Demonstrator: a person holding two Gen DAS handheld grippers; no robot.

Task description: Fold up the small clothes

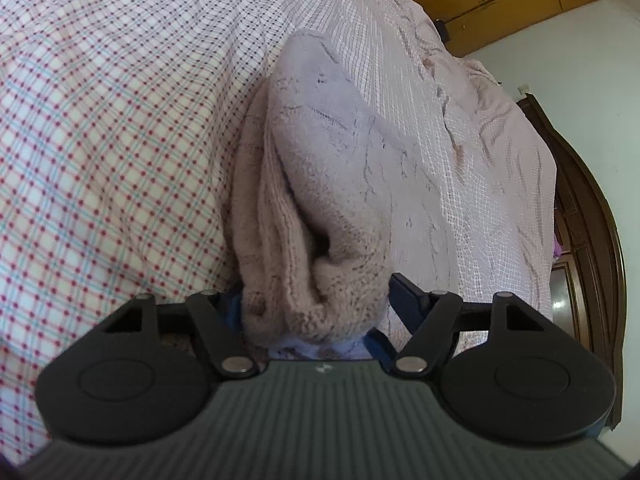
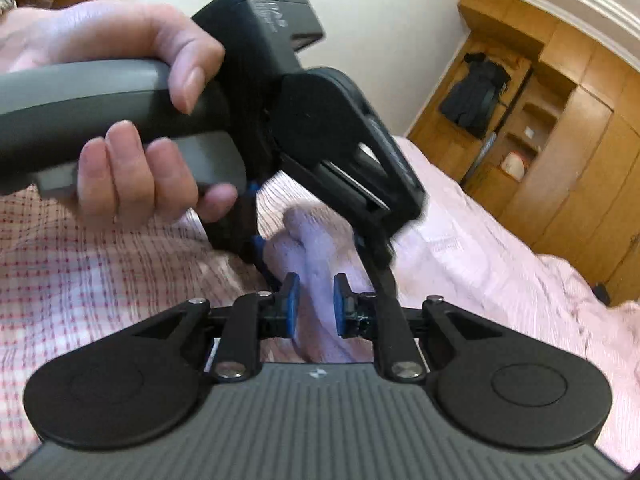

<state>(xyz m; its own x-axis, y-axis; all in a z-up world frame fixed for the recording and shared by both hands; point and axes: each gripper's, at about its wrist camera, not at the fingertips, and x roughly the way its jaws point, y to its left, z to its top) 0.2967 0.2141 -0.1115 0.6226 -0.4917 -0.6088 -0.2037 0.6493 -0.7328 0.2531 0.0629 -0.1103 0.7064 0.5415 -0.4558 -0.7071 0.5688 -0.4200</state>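
Note:
A small fuzzy pale-pink garment (image 1: pixel 320 184), a sock by its look, lies folded on the checked bedsheet (image 1: pixel 100 140). My left gripper (image 1: pixel 316 300) is closed around its bunched knit cuff, which fills the space between the blue pads. In the right wrist view the same garment (image 2: pixel 316 240) lies ahead, and my right gripper (image 2: pixel 314 304) is open with its blue pads on either side of the garment, apart from it. The left gripper's body (image 2: pixel 320 120), held by a hand, crosses just above and beyond the right fingers.
The bed is covered with a pink and red checked sheet and a rumpled pink quilt (image 1: pixel 480 128). A dark wooden headboard (image 1: pixel 592 240) stands at the right. A wooden wardrobe (image 2: pixel 540 120) with a hanging dark garment lines the far wall.

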